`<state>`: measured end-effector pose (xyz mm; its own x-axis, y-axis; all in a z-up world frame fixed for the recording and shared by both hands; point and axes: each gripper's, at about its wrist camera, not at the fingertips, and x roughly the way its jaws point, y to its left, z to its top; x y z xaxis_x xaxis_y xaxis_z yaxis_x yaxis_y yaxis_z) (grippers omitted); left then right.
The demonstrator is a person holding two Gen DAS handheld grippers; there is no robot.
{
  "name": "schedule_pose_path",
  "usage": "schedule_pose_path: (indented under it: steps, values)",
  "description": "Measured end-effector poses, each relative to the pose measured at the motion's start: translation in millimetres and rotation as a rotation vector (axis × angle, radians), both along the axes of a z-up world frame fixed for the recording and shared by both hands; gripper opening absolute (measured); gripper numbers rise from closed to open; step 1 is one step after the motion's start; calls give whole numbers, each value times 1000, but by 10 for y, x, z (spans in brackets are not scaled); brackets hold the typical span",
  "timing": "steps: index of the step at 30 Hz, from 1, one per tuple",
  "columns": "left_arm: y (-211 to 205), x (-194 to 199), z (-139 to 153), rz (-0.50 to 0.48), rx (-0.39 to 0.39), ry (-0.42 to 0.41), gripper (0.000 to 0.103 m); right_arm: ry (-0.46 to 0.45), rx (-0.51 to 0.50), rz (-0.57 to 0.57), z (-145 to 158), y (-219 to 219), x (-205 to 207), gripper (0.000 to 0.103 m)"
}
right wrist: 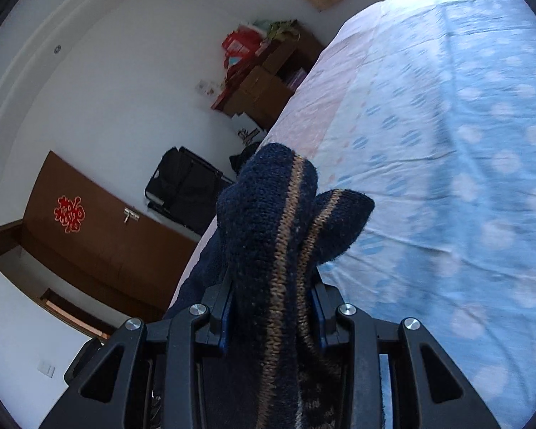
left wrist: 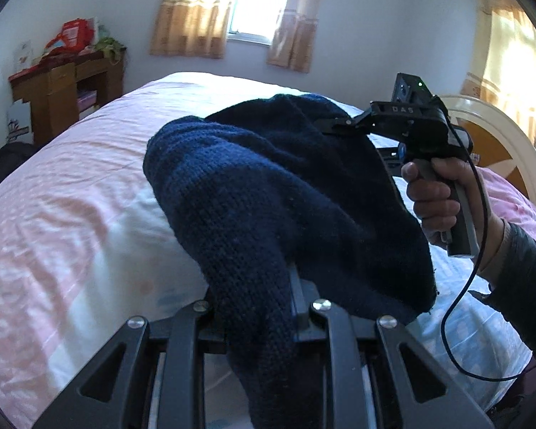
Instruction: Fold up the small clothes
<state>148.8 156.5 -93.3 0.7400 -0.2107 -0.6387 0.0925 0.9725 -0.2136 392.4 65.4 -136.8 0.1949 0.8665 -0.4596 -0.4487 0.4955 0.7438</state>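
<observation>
Evidently, garment: a dark navy knitted sweater (left wrist: 268,186) is held raised above the bed (left wrist: 71,193), stretched between the two grippers.
Left gripper (left wrist: 257,307): its jaws are clamped on a bunched fold of the knit, which drapes back over the gripper body.
Right gripper (right wrist: 273,307): it is closed on an edge of the same sweater (right wrist: 278,221), where tan stripes run through the knit; the cloth stands up in two lobes past the jaws.
Reason for the hold: two separate edges seem to be gripped so that the sweater can be spread and laid flat on the bed for folding; this is a judgement.
Hand: the right gripper's handle is grasped by a hand (left wrist: 436,200) to the right of the sweater.
Containers: none are seen near the sweater.
Wooden desk (left wrist: 64,96): beyond the bed, by the wall, it is piled with red packages (left wrist: 77,34); their contents cannot be told.
</observation>
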Motion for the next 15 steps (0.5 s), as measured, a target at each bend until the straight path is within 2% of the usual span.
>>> schedule_pose_path:
  steps: [7, 10, 11, 13, 15]
  values:
    - [40, -97, -236, 32, -18, 60, 24, 14, -105, 24, -207, 328, 102, 35]
    - [-40, -97, -353, 46, 14, 80, 26, 38, -170, 4, -383, 351, 176, 35]
    - [-10, -117, -375, 51, 26, 79, 32, 42, -202, -4, -449, 351, 198, 35]
    - [-64, -133, -360, 55, 51, 74, 35, 21, -268, -16, -519, 339, 181, 37]
    - [-105, -141, -308, 53, 78, 70, 38, -2, -283, -37, -508, 282, 140, 40]
